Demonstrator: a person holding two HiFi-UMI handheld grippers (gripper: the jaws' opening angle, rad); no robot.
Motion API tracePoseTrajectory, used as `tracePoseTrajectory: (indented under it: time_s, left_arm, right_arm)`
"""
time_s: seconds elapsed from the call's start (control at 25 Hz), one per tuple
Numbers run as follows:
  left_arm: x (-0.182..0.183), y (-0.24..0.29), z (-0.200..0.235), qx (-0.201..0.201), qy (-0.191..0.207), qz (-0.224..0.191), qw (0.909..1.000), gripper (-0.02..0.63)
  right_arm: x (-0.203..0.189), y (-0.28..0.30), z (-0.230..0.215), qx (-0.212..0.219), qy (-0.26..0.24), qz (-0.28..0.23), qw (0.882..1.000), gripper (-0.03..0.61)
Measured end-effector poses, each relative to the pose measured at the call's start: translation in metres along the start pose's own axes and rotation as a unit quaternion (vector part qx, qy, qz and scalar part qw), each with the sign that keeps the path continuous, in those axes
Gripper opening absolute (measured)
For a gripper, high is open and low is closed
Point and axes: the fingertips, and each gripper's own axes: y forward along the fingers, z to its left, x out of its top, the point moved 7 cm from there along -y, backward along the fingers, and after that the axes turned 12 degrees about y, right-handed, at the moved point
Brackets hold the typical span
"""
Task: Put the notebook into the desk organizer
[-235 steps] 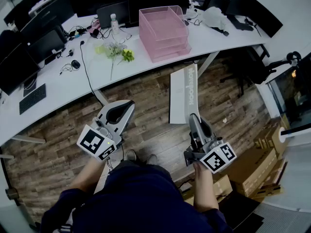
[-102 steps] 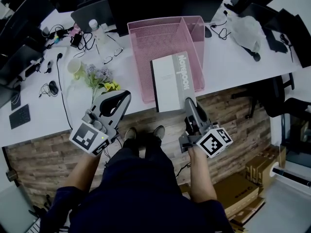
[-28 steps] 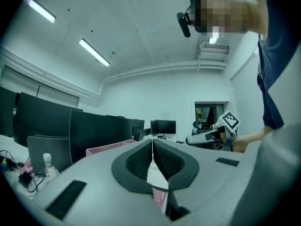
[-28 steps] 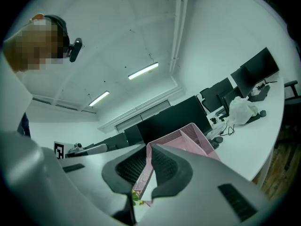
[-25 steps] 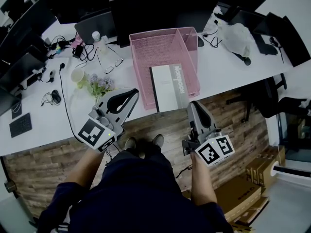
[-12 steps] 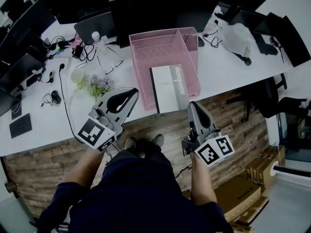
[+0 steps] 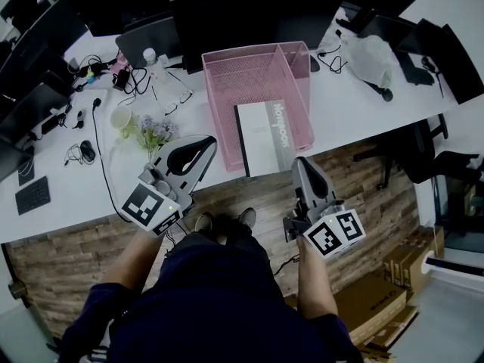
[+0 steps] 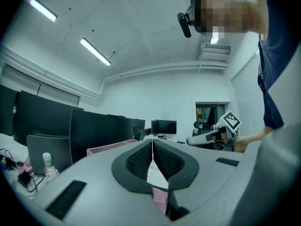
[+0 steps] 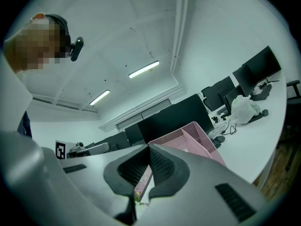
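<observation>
Presently on the white bench (image 7: 355, 89): one pink mesh desk organizer (image 7: 253, 70), the notebook (image 7: 265, 137) lying flat in its top tray (near end poking out past the open front). Left claw (image 7: 204, 144): jaws together, nothing between, held near the organizer's front left corner. Right claw (image 7: 302, 163): jaws together, empty, near the notebook's near edge, not touching. Sundries: cup (image 7: 120, 118), flowers (image 7: 155, 132).
</observation>
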Motion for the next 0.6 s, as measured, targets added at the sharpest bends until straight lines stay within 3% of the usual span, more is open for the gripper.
tracePoseTrajectory:
  time_s: [0.6]
  left_arm:
    - [-0.0018, 0.0007, -0.0002, 0.003, -0.001, 0.0, 1.0, 0.031]
  right_arm:
    - [-0.0024, 0.0017, -0.0023, 0.001, 0.0, 0.004, 1.0, 0.005]
